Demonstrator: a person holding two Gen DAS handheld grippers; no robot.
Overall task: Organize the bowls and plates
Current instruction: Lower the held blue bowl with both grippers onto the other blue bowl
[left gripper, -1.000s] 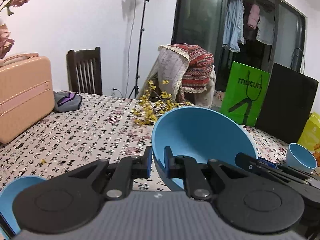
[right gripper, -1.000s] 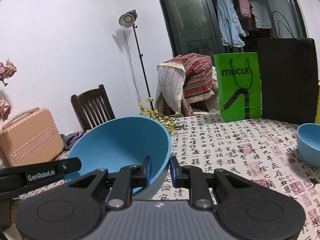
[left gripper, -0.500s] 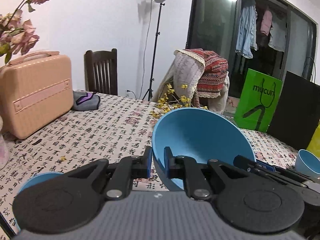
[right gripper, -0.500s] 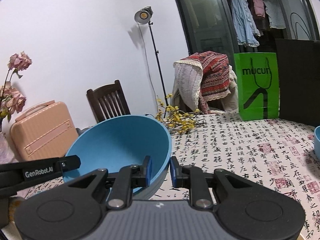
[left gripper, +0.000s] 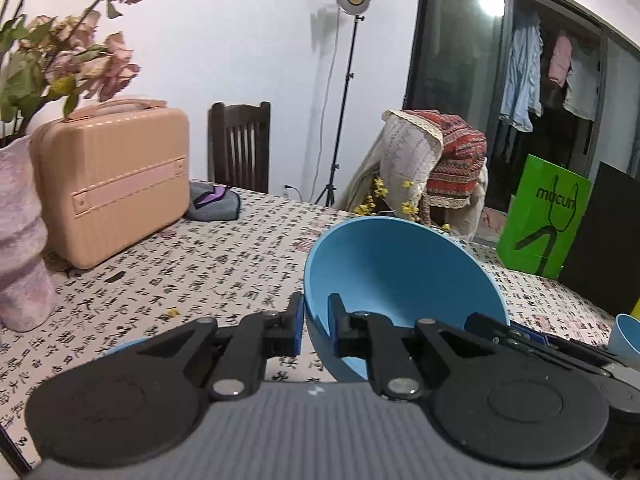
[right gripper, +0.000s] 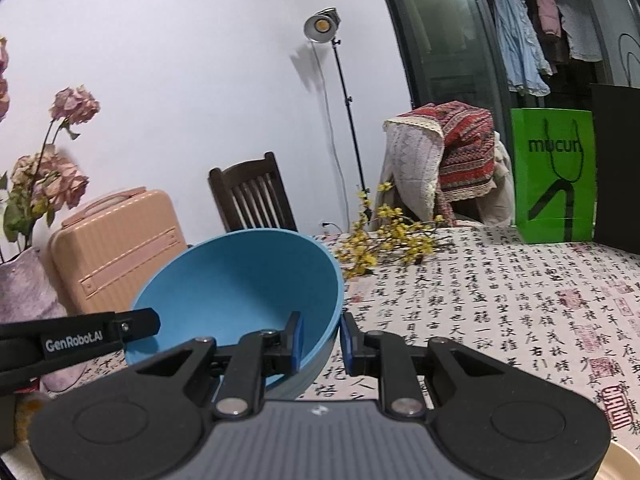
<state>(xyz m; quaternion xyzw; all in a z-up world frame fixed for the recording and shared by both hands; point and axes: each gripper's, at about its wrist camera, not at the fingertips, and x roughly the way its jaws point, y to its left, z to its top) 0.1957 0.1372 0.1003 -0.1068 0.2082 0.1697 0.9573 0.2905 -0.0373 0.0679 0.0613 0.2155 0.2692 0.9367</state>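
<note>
blue bowl (left gripper: 394,268) above the bench (right gripper: 500,292), rim clamped by left claw (left gripper: 316,330) at nine o'clock, right claw (right gripper: 320,338) at three

Large blue bowl (left gripper: 400,268): matte, deep, clean inside. Held clear above the patterned table, tilted so its opening faces the near side. Rim pinched at two places, near-left edge and right edge.

Small blue bowl (left gripper: 626,338): far right on the table, only partly in frame.

Another blue piece (left gripper: 120,347) near left, mostly hidden; type unclear.
</note>
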